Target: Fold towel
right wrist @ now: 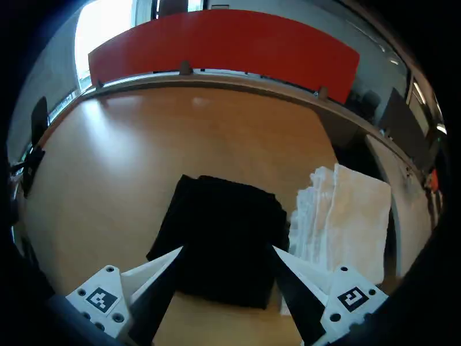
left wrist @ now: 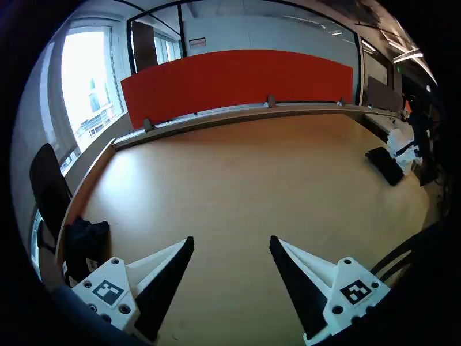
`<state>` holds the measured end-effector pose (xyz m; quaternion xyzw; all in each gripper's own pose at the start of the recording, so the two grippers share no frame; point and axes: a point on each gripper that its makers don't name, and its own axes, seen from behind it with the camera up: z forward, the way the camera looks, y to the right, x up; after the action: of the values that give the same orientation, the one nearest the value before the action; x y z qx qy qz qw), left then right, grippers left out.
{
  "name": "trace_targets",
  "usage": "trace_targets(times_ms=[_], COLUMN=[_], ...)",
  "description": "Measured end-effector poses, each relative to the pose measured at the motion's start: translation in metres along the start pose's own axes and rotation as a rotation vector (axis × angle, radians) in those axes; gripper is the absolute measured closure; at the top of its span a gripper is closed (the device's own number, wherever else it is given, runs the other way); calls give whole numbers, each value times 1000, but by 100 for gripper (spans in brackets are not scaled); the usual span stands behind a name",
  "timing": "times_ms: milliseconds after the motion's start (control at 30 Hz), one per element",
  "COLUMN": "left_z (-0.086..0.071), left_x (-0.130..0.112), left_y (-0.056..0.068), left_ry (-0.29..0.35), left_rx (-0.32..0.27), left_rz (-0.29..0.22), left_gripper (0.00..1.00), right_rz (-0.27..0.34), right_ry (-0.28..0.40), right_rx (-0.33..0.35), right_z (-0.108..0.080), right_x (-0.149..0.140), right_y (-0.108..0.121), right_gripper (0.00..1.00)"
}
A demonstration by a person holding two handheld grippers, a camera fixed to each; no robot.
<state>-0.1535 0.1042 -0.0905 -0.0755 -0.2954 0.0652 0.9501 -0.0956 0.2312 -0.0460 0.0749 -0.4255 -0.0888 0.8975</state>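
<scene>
**Both claws wide, nothing gripped**

Left gripper view: left gripper (left wrist: 231,239) was spread wide over the bare light wooden tabletop (left wrist: 242,173). The folded black towel (left wrist: 385,164) lay far off to the right.

Right gripper view: right gripper (right wrist: 227,248) was spread wide above the black towel. A stack of white folded towels (right wrist: 346,219) lay just beside it.

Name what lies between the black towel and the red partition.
Bare wooden tabletop, in the right gripper view, separates black towel from red partition.

Both views low over wooden table (left wrist: 242,173), facing shared red partition (right wrist: 230,46)
</scene>
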Motion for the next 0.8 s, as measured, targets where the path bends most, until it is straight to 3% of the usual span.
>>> trace_targets(times_ms=[500,800], left_z=[-1,-3], left_x=[-1,-5], left_y=[-1,-3], left_ry=[-1,-5], left_rx=[0,4], left_rz=[3,2], left_gripper=[2,2], right_rz=[14,13], right_ry=[-16,-62], right_rx=[23,32], right_z=[0,5], right_x=[-19,-44], right_y=[-11,-17], right_gripper=[0,0])
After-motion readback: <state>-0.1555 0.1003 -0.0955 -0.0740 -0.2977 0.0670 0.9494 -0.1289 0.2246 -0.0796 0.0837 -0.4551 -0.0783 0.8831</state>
